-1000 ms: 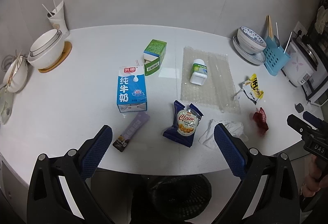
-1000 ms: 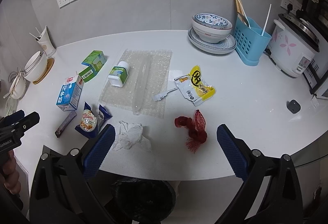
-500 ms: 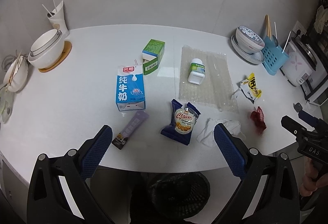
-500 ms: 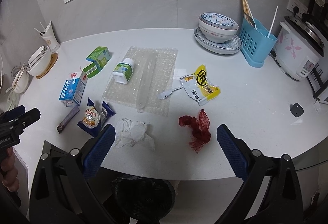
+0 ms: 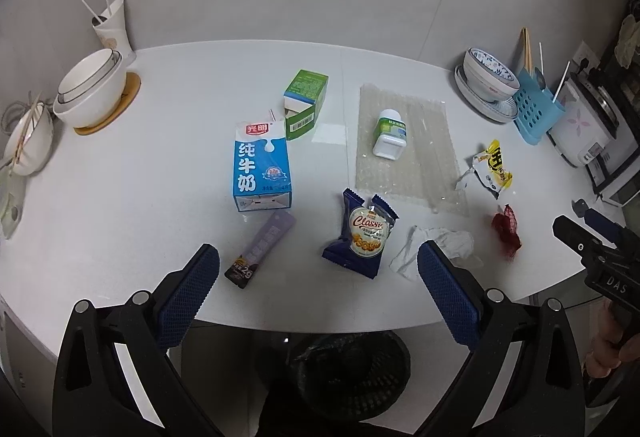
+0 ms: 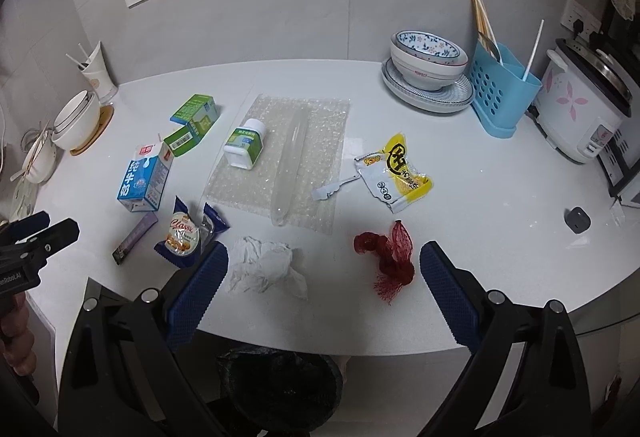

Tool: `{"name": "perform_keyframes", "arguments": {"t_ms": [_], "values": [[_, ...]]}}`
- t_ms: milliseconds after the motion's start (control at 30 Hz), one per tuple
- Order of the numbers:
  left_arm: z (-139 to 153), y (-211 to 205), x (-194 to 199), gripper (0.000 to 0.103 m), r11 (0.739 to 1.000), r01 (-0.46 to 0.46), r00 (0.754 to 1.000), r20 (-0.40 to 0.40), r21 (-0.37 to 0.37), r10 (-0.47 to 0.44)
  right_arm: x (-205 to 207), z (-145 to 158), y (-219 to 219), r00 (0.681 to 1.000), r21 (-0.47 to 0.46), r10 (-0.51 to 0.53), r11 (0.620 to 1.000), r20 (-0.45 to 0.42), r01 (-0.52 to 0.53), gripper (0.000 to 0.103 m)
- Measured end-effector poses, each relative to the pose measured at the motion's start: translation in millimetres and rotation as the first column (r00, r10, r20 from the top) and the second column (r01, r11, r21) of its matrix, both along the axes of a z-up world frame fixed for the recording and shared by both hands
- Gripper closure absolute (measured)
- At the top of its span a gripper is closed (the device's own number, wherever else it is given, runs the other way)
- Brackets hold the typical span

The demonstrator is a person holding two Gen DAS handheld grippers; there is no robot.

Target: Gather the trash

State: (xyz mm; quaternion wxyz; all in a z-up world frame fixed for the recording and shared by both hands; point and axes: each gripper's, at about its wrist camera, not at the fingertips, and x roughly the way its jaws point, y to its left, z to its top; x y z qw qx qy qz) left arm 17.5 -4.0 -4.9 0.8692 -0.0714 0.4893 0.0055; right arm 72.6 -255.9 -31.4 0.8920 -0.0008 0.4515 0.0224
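Nothing looked collected: both the left gripper (image 5: 318, 277) and right gripper (image 6: 322, 277) hung spread and empty (wrappers, cartons, tissue (image 6: 266, 271) all lay on the counter (image 6: 480, 177)).

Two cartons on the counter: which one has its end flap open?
The green carton, behind the blue milk carton. Its near end flap hangs open, showing the white inside; the milk carton's folded bottom end looks closed.
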Motion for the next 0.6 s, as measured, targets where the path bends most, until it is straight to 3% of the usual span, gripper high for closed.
{"name": "perform_keyframes", "arguments": {"t_ms": [600], "values": [[4.2,-2.4,-2.3,0.006,0.999,0.033,0.999,0.014,-0.018,-0.033,-8.5,9.9,4.3,0.999,0.006,-0.039,0.999,0.006,0.039,0.010]]}}
